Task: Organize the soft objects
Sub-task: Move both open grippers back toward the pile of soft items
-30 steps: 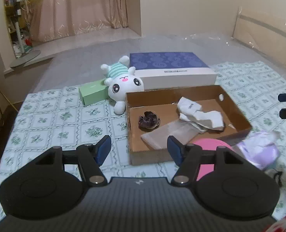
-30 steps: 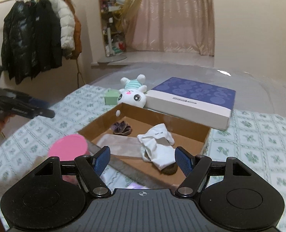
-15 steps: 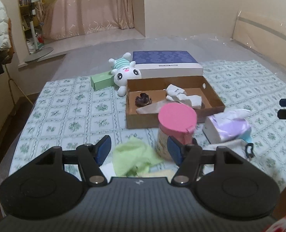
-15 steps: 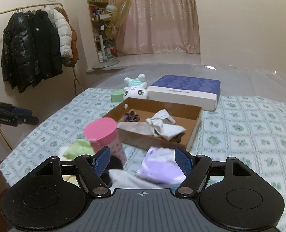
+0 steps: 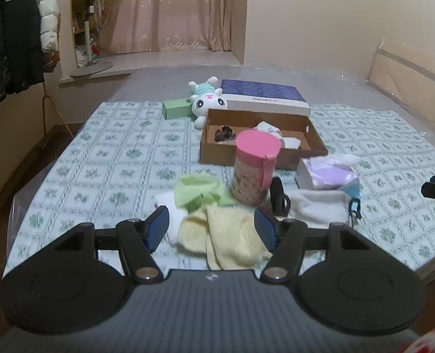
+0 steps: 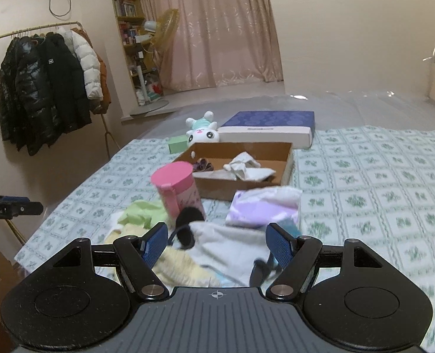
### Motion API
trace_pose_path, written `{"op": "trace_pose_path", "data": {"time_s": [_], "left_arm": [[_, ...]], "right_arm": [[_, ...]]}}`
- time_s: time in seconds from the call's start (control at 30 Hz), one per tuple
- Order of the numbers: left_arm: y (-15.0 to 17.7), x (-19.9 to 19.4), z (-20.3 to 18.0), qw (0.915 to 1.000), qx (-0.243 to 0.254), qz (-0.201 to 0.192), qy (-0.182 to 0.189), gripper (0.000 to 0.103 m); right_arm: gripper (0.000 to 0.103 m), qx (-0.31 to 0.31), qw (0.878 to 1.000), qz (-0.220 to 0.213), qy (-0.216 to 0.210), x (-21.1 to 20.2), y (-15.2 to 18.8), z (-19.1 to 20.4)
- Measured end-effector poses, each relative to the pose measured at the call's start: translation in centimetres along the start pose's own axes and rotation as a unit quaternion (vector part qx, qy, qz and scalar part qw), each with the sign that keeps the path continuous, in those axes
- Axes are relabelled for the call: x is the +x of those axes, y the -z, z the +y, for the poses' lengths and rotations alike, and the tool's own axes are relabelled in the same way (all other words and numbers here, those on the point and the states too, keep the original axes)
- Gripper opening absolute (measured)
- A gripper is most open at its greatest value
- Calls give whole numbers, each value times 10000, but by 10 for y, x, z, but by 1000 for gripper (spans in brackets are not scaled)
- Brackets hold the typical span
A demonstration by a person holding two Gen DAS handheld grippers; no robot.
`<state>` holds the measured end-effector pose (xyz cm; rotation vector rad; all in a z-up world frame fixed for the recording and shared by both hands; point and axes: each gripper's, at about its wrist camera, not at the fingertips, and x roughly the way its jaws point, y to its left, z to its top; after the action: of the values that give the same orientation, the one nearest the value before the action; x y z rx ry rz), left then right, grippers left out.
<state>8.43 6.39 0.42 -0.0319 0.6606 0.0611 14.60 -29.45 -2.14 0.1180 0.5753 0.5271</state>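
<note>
An open cardboard box [image 5: 214,154] [image 6: 286,161] on the bed holds white socks [image 5: 272,129] [image 6: 245,166] and a dark scrunchie [image 5: 225,133] [image 6: 202,164]. In front of it lie a green cloth [image 5: 199,189] [image 6: 142,210], a yellow cloth [image 5: 232,238] [image 6: 182,267], a white cloth [image 5: 317,204] [image 6: 232,250] and a purple tissue pack [image 5: 326,173] [image 6: 261,207]. My left gripper [image 5: 211,229] is open and empty above the yellow cloth. My right gripper [image 6: 217,245] is open and empty above the white cloth.
A pink-lidded canister [image 5: 254,167] [image 6: 177,189] stands among the cloths, a black band [image 5: 277,195] beside it. A bunny plush [image 5: 207,101] [image 6: 201,132], a green box [image 5: 176,108] and a blue flat box [image 5: 264,97] lie behind the cardboard box. Coats [image 6: 49,88] hang at left.
Both grippers have pulled back and up from the cardboard box toward the bed's near edge. The cloth pile has come into view beneath them. Both stay open.
</note>
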Motion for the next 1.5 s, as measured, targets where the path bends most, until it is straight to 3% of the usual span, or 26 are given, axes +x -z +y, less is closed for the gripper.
{"op": "trace_pose_path", "data": {"time_s": [0.37, 0.7, 1.23, 1.5], "left_arm": [[51, -23, -14, 9997, -130, -27, -193, 62], [69, -24, -28, 9998, -41, -50, -189, 62], [77, 84, -37, 9977, -135, 567, 335, 62], [74, 124, -32, 9964, -186, 731, 383, 62]], "right_arm": [[73, 179, 9998, 37, 74, -30, 43, 12], [73, 259, 9996, 120, 78, -8, 59, 7], [73, 472, 9957, 752, 274, 70, 74, -23], [73, 494, 9934, 945, 425, 98, 72, -35]]}}
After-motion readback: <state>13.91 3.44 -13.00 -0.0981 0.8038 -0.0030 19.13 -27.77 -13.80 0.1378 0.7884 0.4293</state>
